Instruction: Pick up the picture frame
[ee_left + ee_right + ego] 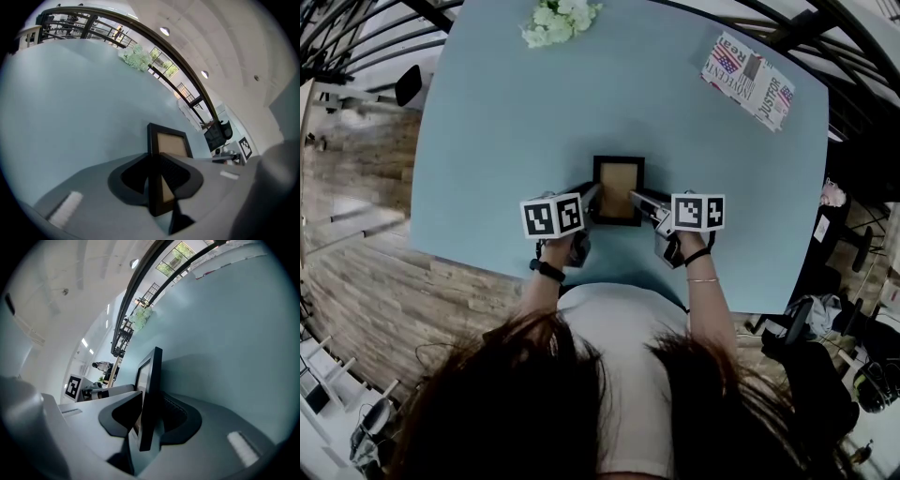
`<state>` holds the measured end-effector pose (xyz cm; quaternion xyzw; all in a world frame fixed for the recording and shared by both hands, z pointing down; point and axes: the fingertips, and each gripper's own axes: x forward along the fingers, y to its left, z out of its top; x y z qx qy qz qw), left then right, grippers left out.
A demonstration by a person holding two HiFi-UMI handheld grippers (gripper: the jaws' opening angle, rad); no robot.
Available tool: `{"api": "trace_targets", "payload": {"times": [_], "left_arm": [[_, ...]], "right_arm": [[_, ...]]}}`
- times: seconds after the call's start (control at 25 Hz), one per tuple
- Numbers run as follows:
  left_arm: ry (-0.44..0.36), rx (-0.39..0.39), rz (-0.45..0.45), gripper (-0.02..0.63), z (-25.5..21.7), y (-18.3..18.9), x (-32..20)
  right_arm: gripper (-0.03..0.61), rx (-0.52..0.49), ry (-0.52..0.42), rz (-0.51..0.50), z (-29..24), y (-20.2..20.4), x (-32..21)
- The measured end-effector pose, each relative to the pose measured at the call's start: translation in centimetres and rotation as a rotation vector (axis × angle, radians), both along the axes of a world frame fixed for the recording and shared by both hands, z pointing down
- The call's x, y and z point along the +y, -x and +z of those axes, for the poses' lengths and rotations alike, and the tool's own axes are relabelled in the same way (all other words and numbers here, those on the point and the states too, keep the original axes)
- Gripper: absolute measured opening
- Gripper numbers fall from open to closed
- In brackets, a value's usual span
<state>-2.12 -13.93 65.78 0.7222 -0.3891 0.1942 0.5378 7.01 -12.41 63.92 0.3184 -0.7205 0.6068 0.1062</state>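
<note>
Head view — left hand-held gripper [592, 198] and right hand-held gripper [637, 200] clamp picture frame [618, 177] — magazine [748, 81] reads "Real".

White flowers [560, 19] lie at the far edge of a pale blue table [487, 131]. A printed magazine [748, 81] sits near its far right corner.

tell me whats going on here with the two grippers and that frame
A person at a light blue table holds a gripper in each hand. The left gripper has its jaws closed on the left edge of a dark picture frame, and the right gripper has its jaws closed on the right edge. It is not clear whether the frame has left the table yet. White flowers and a magazine lie untouched at the far side.
</note>
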Motion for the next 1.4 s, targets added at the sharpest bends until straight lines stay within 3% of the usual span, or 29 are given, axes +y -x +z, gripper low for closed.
{"api": "trace_targets", "payload": {"times": [0.68,1.08,1.4], "left_arm": [[0.007,0.030,0.000,0.135,0.0,-0.1,-0.1],[0.007,0.045,-0.008,0.135,0.0,0.0,0.0],[0.012,0.063,-0.017,0.135,0.0,0.0,0.0]], "right_arm": [[0.087,-0.061,0.043,-0.063,0.1,3.0,-1.1],[0.061,-0.095,0.050,-0.032,0.1,3.3,-1.5],[0.014,-0.221,0.062,0.037,-0.7,3.7,-1.5]]}}
